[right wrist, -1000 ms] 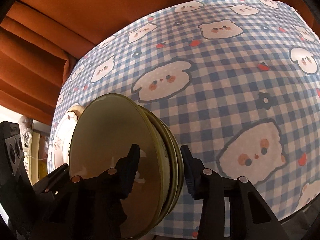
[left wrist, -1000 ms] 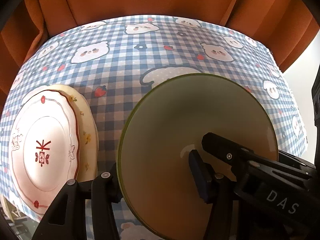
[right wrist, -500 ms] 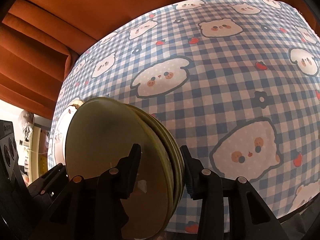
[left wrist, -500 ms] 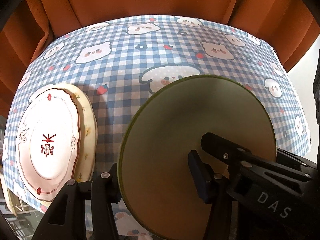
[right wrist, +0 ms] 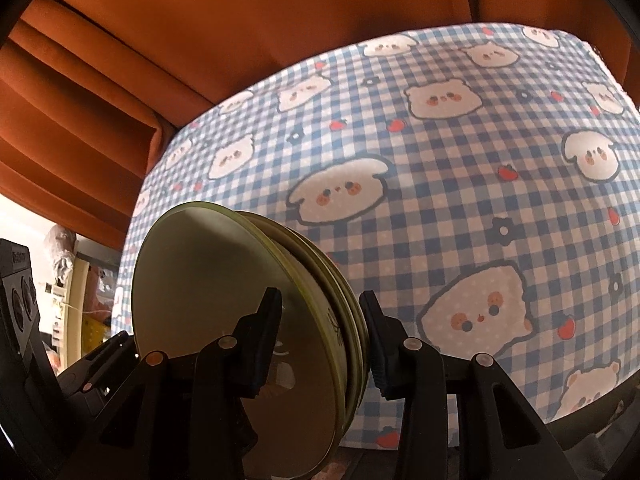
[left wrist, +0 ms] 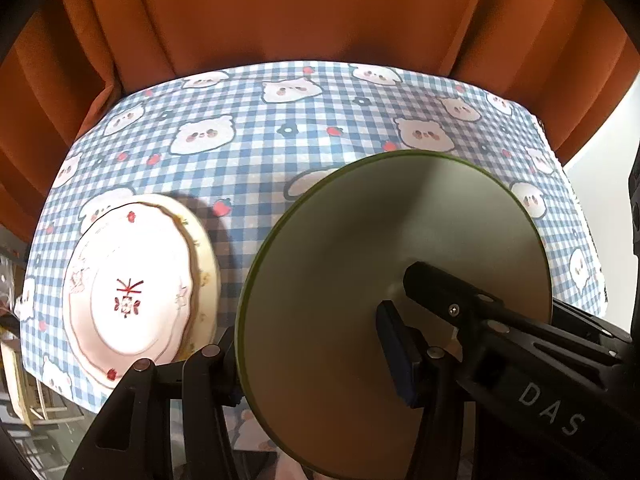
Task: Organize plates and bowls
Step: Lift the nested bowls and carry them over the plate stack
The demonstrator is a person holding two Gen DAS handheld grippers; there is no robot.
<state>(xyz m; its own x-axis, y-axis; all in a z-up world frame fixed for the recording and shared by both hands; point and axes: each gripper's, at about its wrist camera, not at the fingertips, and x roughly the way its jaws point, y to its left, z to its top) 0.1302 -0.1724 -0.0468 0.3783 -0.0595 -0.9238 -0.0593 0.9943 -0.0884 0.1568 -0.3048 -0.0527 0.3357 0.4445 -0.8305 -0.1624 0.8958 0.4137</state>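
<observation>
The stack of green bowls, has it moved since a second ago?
Yes. The stack of green bowls, clamped in both claws, has risen: in the right wrist view the checked tablecloth looks smaller and farther off.

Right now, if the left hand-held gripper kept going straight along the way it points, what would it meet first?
Apart from the green bowls it already clamps, the left hand-held gripper would likely meet the checked tablecloth first, just right of the white plates. Depth is unclear.
</observation>
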